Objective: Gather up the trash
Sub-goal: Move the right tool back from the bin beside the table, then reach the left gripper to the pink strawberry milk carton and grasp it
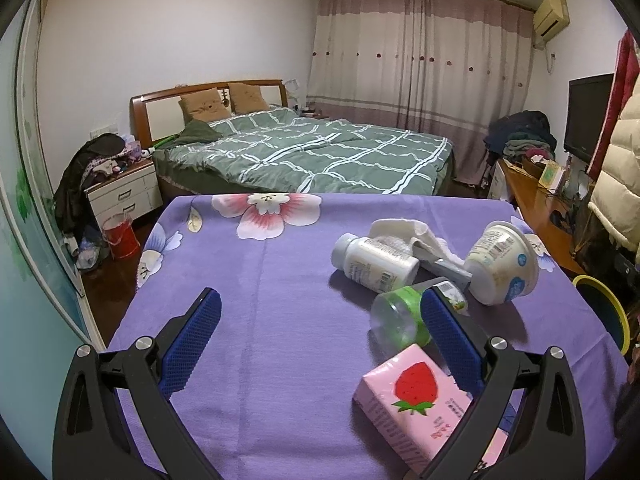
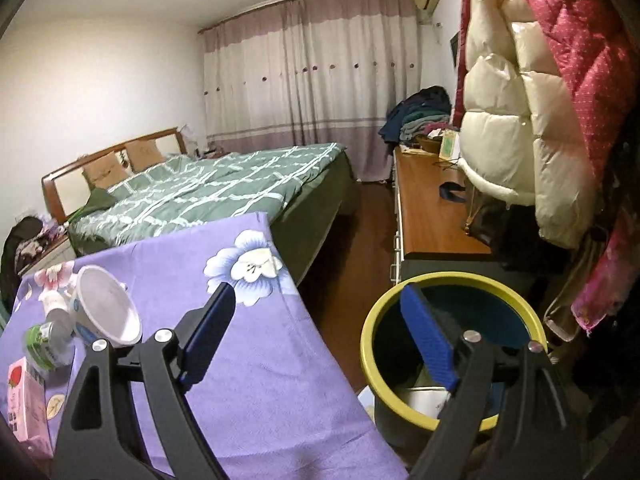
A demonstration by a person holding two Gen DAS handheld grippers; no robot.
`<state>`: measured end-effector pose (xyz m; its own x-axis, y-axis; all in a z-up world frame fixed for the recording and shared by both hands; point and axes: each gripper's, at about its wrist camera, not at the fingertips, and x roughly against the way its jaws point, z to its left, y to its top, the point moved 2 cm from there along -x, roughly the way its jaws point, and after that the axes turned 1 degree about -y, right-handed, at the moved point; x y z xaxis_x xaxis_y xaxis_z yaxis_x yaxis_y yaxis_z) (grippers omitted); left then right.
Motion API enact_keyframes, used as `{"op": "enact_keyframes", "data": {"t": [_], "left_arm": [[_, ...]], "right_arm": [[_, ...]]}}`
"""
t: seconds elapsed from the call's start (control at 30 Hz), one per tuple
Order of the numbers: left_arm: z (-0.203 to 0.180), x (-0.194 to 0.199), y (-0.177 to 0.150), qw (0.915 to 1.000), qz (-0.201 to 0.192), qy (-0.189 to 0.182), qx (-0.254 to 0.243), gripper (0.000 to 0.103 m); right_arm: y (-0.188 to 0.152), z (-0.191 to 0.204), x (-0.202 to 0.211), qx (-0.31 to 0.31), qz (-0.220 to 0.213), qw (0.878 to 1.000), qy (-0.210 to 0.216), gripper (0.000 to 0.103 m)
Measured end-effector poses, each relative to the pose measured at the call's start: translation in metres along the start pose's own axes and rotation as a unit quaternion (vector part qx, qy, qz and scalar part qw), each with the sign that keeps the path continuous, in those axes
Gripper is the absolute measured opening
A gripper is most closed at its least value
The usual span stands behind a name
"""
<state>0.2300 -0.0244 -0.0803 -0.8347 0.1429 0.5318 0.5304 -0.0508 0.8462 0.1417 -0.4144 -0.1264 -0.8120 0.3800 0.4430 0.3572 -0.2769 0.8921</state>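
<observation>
While the purple floral cloth [image 1: 260, 280] lies flat and softly woven over the table, a round dark bin with a smooth yellow rim [image 2: 404, 292] stands on the floor just beside its edge, and a pale object lies at its bottom. The right gripper [image 2: 320, 320] hangs with jaws wide and empty, one textured blue pad over the bin's mouth, and the left gripper [image 1: 320, 312] is also wide with nothing pressed. On the cloth lie a tipped white paper bowl [image 1: 502, 262], a pink strawberry tissue pack [image 1: 416, 400], a white cylindrical pill bottle [image 1: 374, 258], a crumpled white tissue [image 1: 408, 230] and a clear green-banded bottle [image 1: 396, 316].
</observation>
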Motion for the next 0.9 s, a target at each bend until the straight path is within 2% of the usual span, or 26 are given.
{"op": "enact_keyframes", "data": {"t": [0.2, 0.37, 0.47, 0.53, 0.67, 0.8, 0.9], "left_arm": [[-0.020, 0.019, -0.005, 0.9996, 0.023, 0.001, 0.016, 0.098], [-0.061, 0.033, -0.041, 0.9982, 0.058, 0.008, 0.011, 0.098], [-0.084, 0.032, -0.060, 0.9967, 0.081, -0.007, -0.004, 0.098], [-0.095, 0.026, -0.070, 0.9951, 0.098, -0.004, -0.015, 0.098], [-0.081, 0.016, -0.075, 0.9919, 0.125, 0.001, 0.023, 0.098], [-0.051, 0.016, -0.078, 0.9870, 0.155, 0.002, 0.044, 0.098], [-0.018, 0.022, -0.080, 0.9848, 0.162, 0.036, 0.050, 0.098]], "right_arm": [[-0.001, 0.004, 0.003, 0.002, 0.004, 1.000, -0.004, 0.081], [-0.001, 0.002, 0.000, -0.001, 0.008, 1.000, -0.002, 0.084], [-0.001, 0.001, 0.000, -0.001, 0.009, 1.000, -0.001, 0.085], [-0.001, 0.001, 0.000, 0.001, 0.009, 1.000, 0.000, 0.085], [-0.001, 0.001, 0.002, 0.001, 0.006, 1.000, 0.002, 0.087], [-0.003, 0.001, 0.002, 0.001, 0.008, 1.000, 0.004, 0.088], [-0.003, 0.003, 0.002, 0.003, 0.010, 1.000, 0.005, 0.088]]}}
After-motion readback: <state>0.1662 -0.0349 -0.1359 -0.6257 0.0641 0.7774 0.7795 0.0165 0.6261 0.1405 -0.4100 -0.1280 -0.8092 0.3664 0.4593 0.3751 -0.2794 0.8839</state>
